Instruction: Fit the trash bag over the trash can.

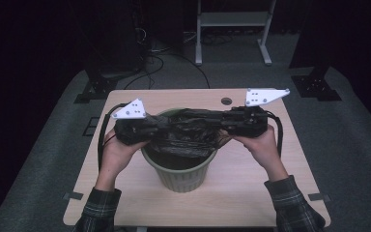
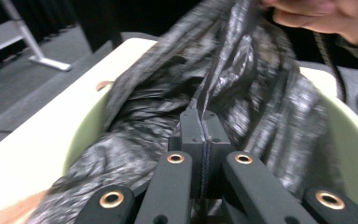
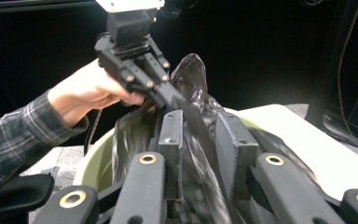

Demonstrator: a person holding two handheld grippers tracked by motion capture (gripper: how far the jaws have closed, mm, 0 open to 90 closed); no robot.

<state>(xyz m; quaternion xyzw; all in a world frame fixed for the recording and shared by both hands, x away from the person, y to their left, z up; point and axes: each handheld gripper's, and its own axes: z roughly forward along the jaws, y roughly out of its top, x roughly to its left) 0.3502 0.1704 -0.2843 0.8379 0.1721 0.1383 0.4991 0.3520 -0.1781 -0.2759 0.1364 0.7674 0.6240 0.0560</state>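
While both grippers work above the green bin (image 1: 182, 178), the left gripper (image 2: 203, 122) has its pads pressed flat together on a fold of the black plastic bag (image 2: 242, 93), which runs up and away from the fingertips toward the far hand (image 2: 321, 16). Across the bin, the right gripper (image 3: 199, 122) stands with its jaws partly apart; a strip of bag film passes through the gap, and the pads do not appear to press on it. From above, the bag (image 1: 188, 133) lies bunched between the two sets of fingertips, draped into the mouth of the bin on the wooden table (image 1: 251, 193). To seat the liner well, the judgement is that the left grip should stay firm on a single layer of film while the right jaws find the opposite edge, close on it, and draw it outward and down over the rim (image 3: 93, 163), keeping tension gentle so that the thin plastic does not tear at the pads. Whether the pinched fold is one layer or several cannot be told. Motion blur smears the film beyond the left fingertips, the bottom of the bin is hidden beneath the bag, and the room beyond the table is too dark to read.
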